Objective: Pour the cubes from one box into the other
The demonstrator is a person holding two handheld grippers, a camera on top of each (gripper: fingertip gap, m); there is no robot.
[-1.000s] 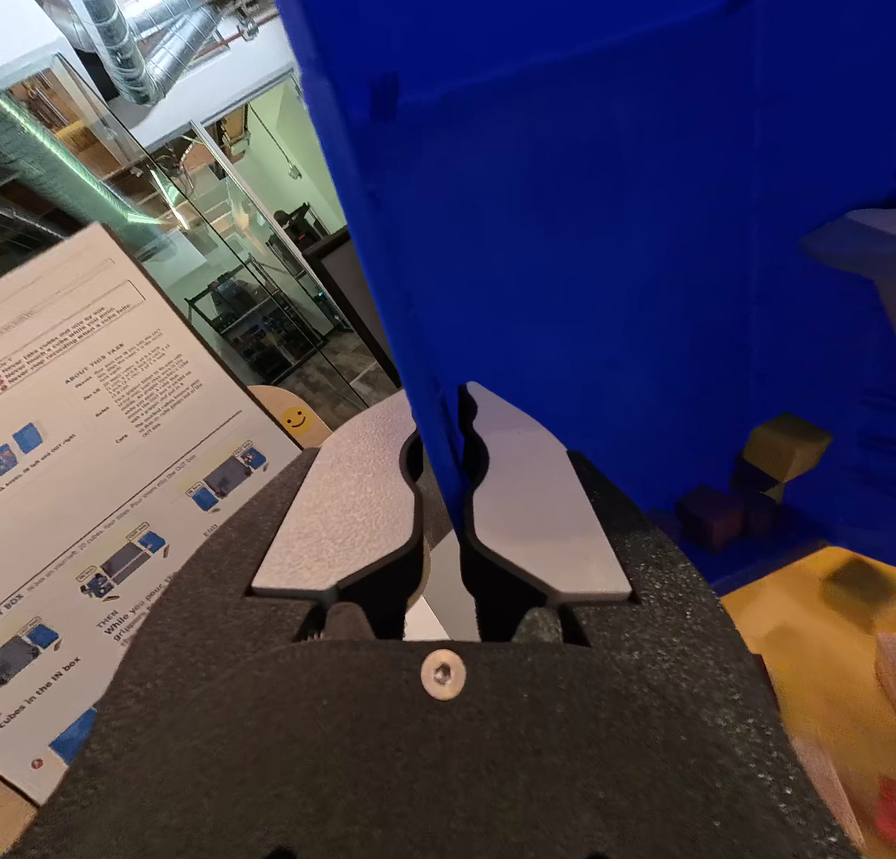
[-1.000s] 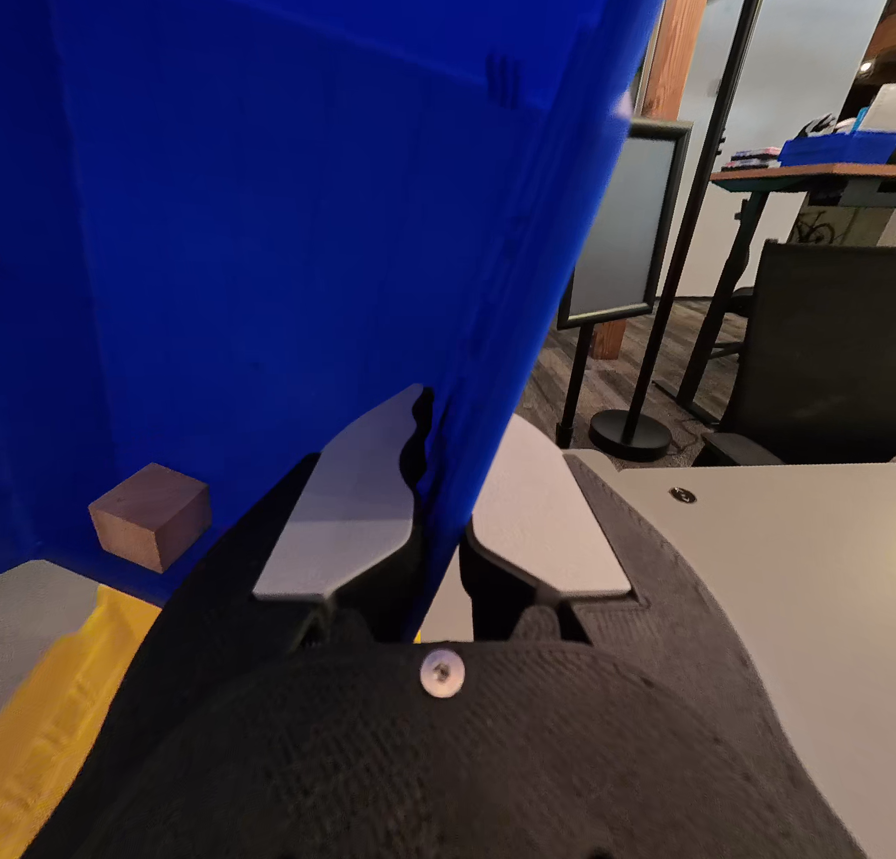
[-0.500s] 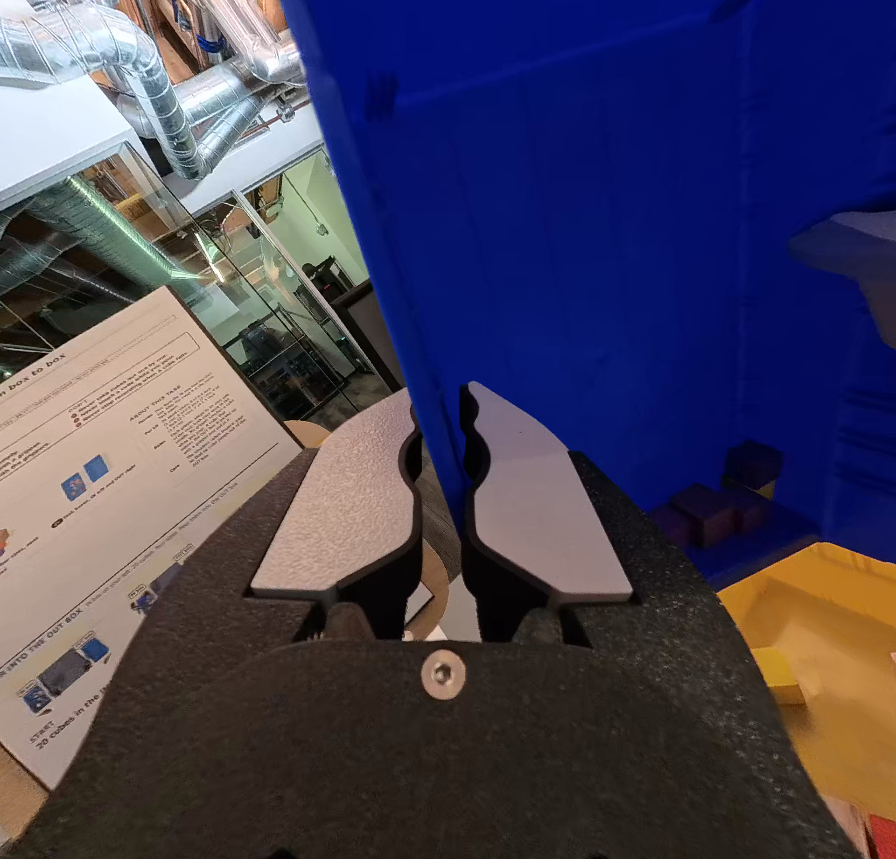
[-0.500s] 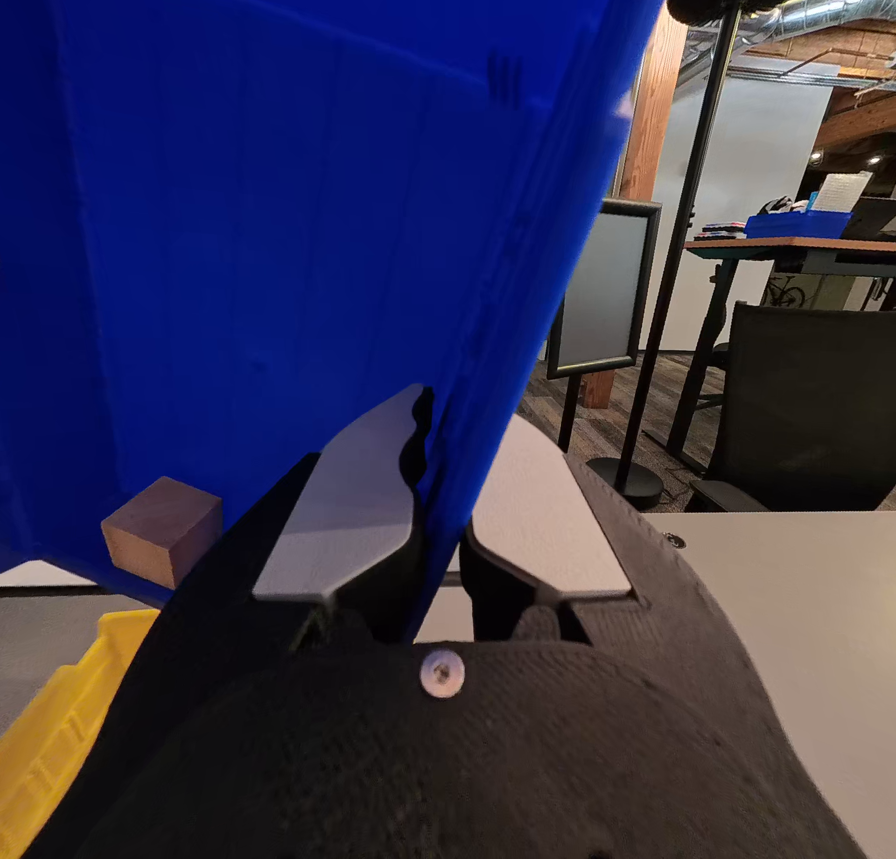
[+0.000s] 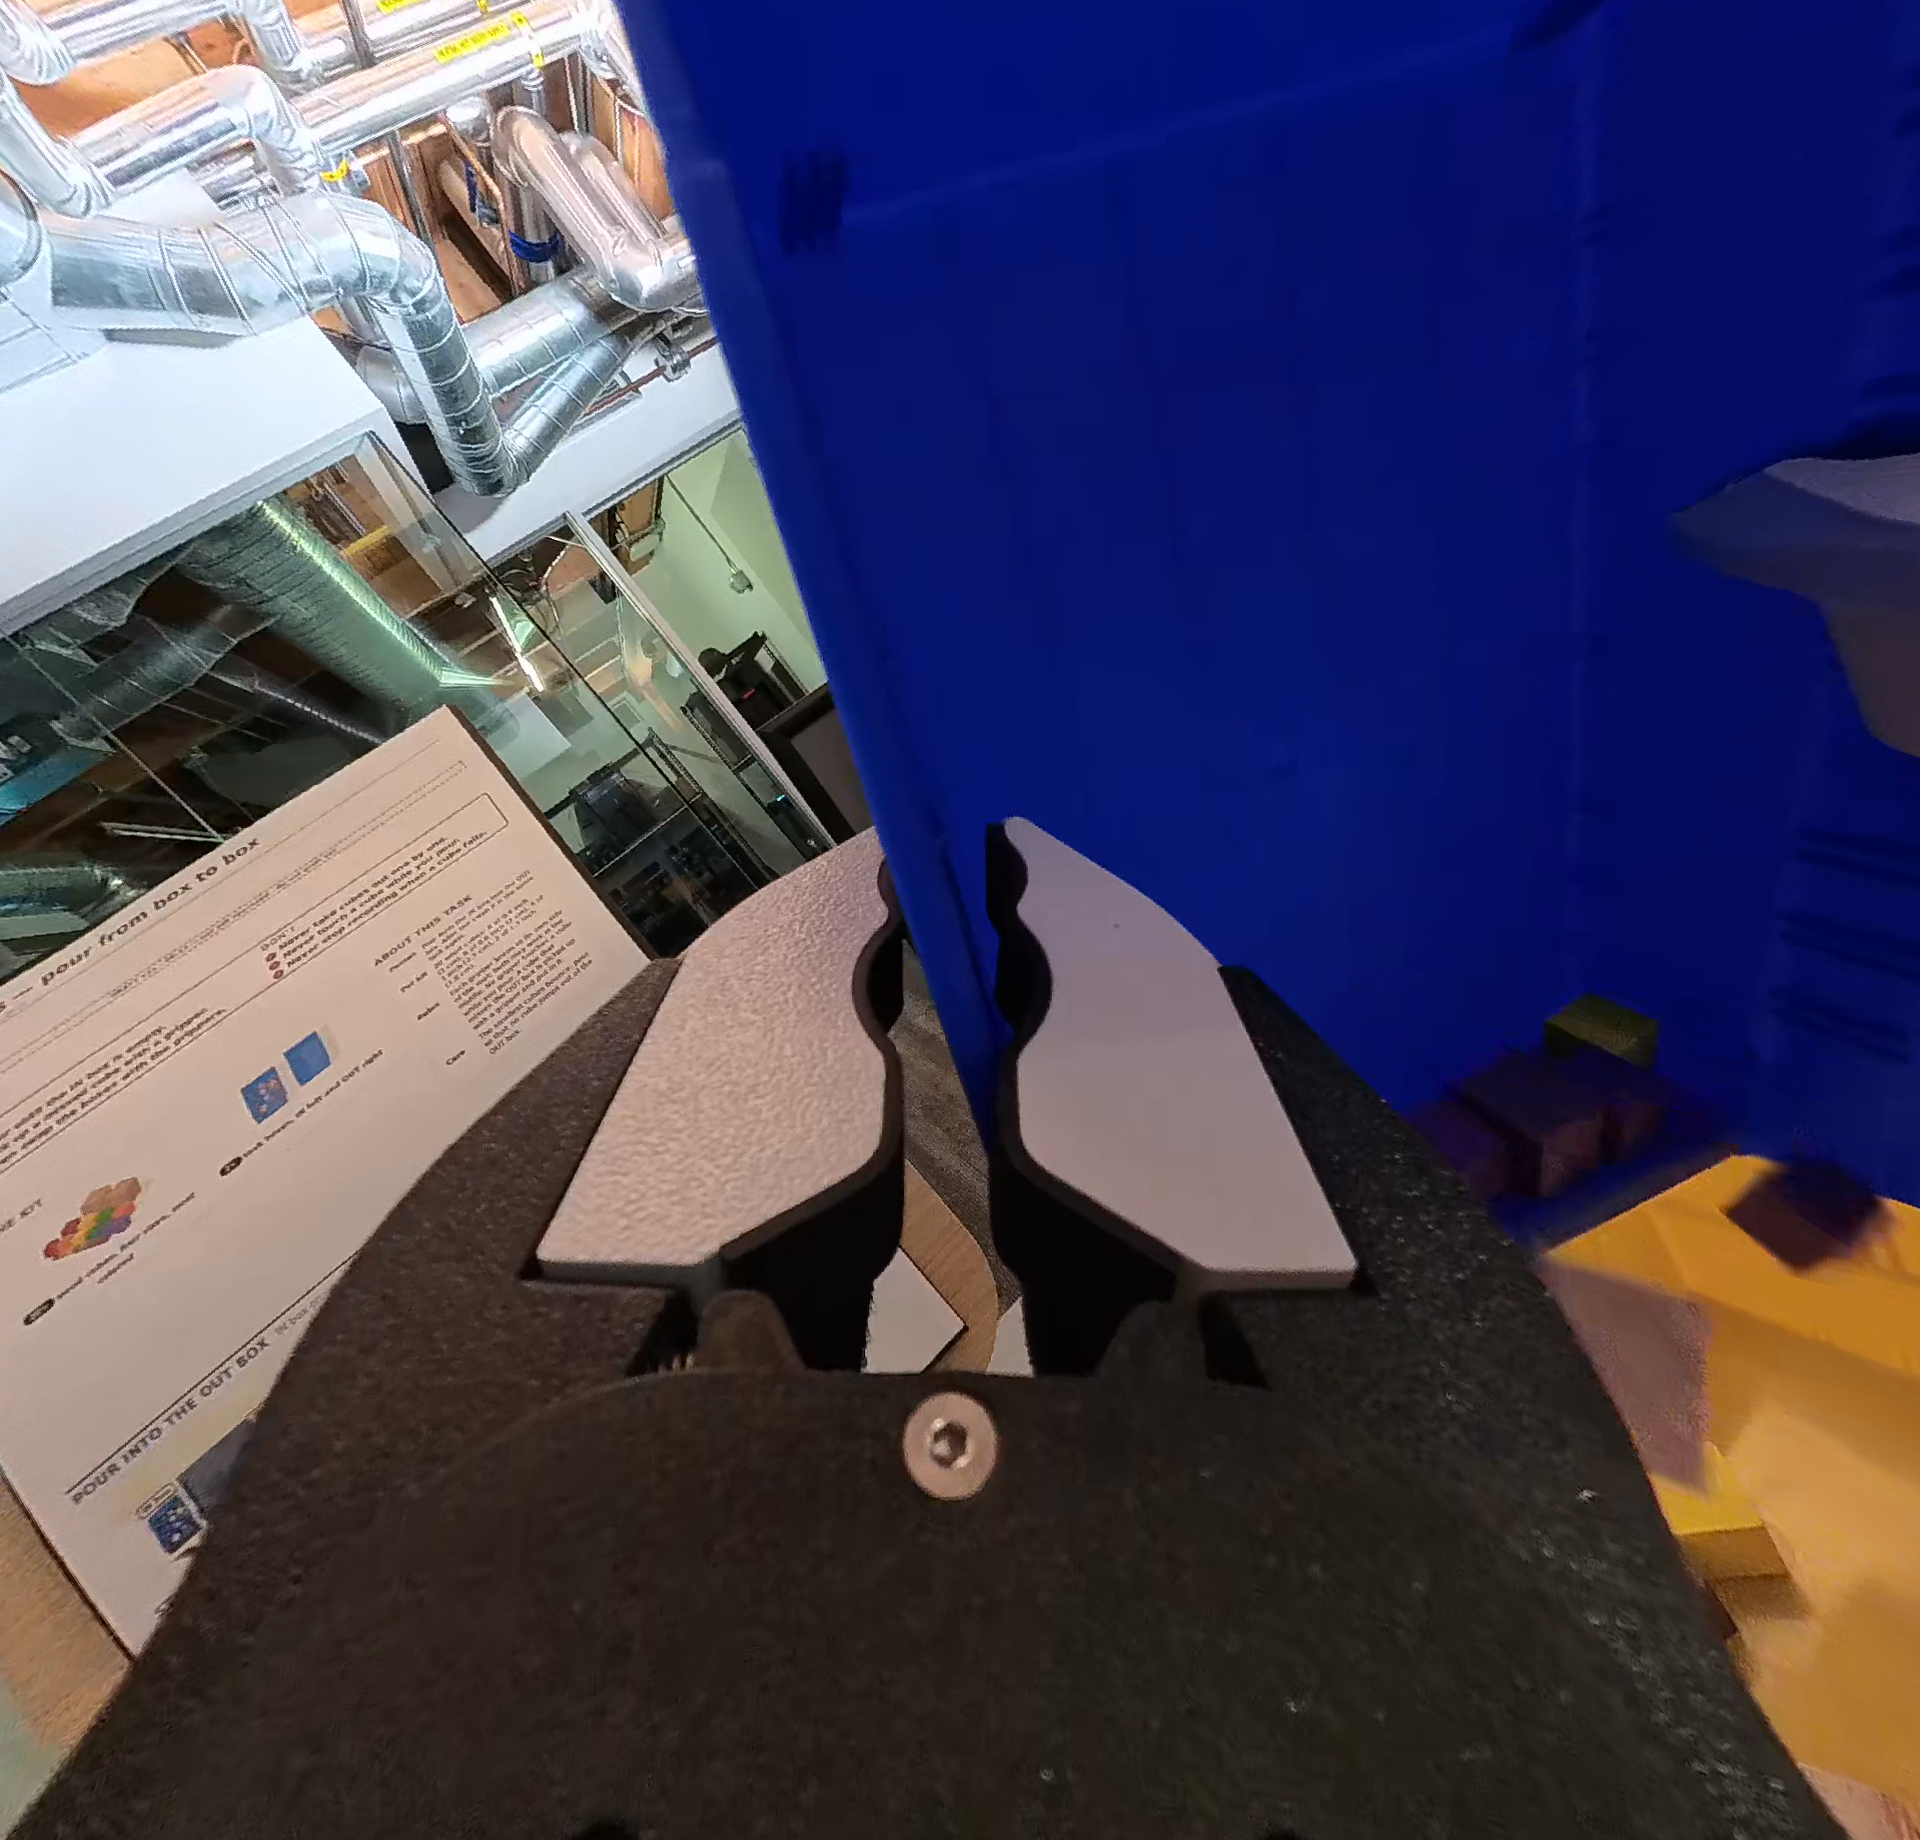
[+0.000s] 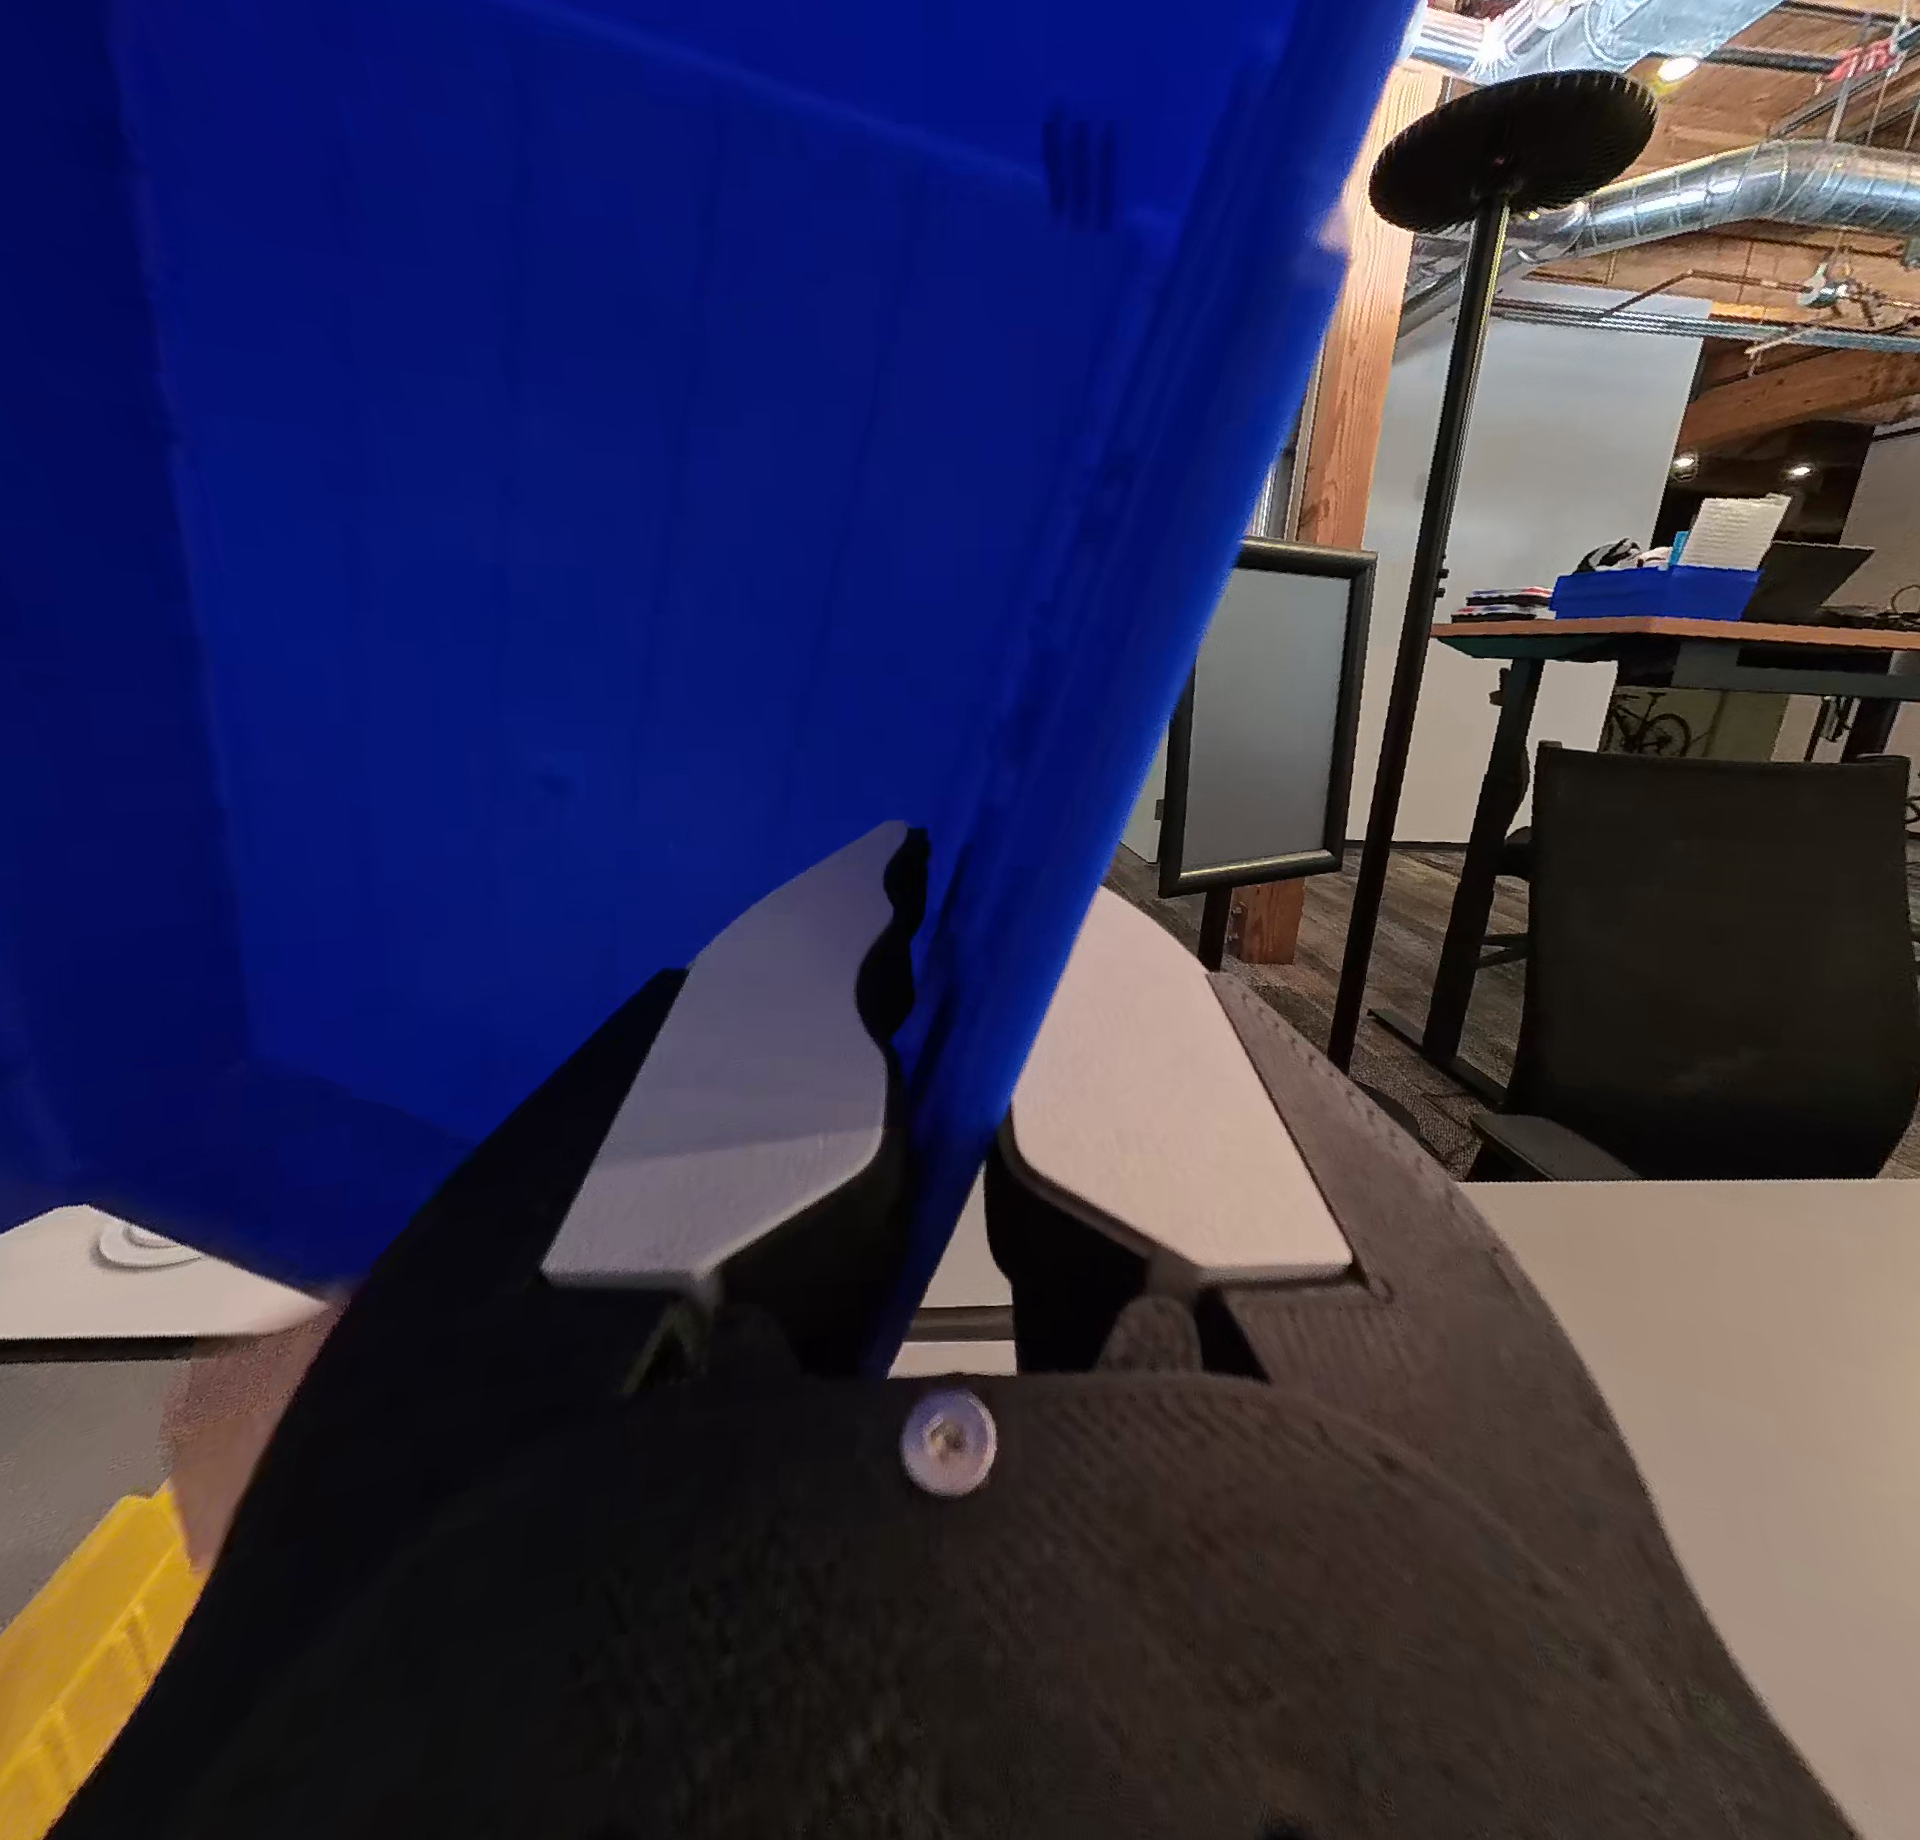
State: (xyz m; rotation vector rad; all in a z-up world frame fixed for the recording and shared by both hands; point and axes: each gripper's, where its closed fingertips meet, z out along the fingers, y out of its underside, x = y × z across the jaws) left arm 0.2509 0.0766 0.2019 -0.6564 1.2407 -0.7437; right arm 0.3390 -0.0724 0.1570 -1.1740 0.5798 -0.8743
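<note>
I hold a blue box [image 5: 1299, 543] tipped steeply up between both grippers. My left gripper [image 5: 940, 917] is shut on its left wall. My right gripper [image 6: 935, 917] is shut on its right wall [image 6: 1039, 803]. In the left wrist view a few dark cubes [image 5: 1538, 1115] lie at the box's low end, and one dark cube [image 5: 1808, 1214] is blurred in the air over the yellow box [image 5: 1766, 1375] below. The yellow box's corner [image 6: 73, 1665] shows at the lower left of the right wrist view. The right gripper's finger [image 5: 1829, 585] shows inside the blue box.
A printed instruction sheet [image 5: 260, 1063] stands at the left. A grey table [image 6: 1714, 1427] extends to the right. Beyond it are a black chair [image 6: 1704, 959], a floor lamp pole [image 6: 1423, 595] and a framed panel [image 6: 1268, 720]. Ceiling ducts [image 5: 312, 263] are overhead.
Both grippers have tilted the blue box further up. The brown cube seen inside it in the right wrist view has slid out of sight. Cubes have shifted toward the low edge.
</note>
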